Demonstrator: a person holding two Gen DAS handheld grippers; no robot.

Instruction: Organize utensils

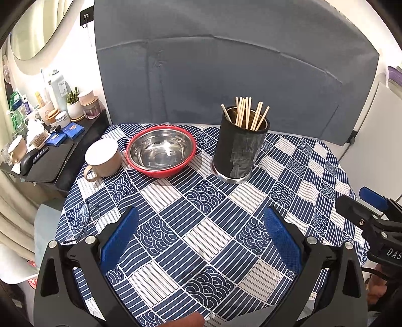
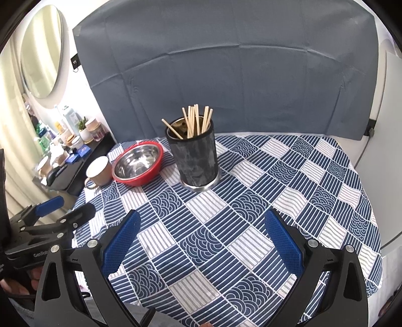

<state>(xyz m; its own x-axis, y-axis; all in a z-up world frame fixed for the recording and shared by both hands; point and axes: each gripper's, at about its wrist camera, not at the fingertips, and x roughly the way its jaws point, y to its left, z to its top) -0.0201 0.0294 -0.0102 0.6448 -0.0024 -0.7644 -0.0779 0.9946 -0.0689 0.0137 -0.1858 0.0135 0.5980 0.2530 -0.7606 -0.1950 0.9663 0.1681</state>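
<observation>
Grey-blue backdrop sheet (image 1: 226,75), creased in panels, stretched behind a table under a navy-and-white patterned cloth (image 2: 301,176). White wall (image 1: 75,63) to the left, with a black socket plate (image 1: 86,17) and an oval mirror (image 2: 44,50) — cream curtain folds (image 2: 10,125) alongside. Below, a black side shelf (image 1: 62,161) crowded with bottles, jars, a small potted plant (image 1: 73,100). Bright, even indoor light.

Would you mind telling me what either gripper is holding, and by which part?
Nothing is held: the left gripper and right gripper are both open over the tablecloth.
</observation>
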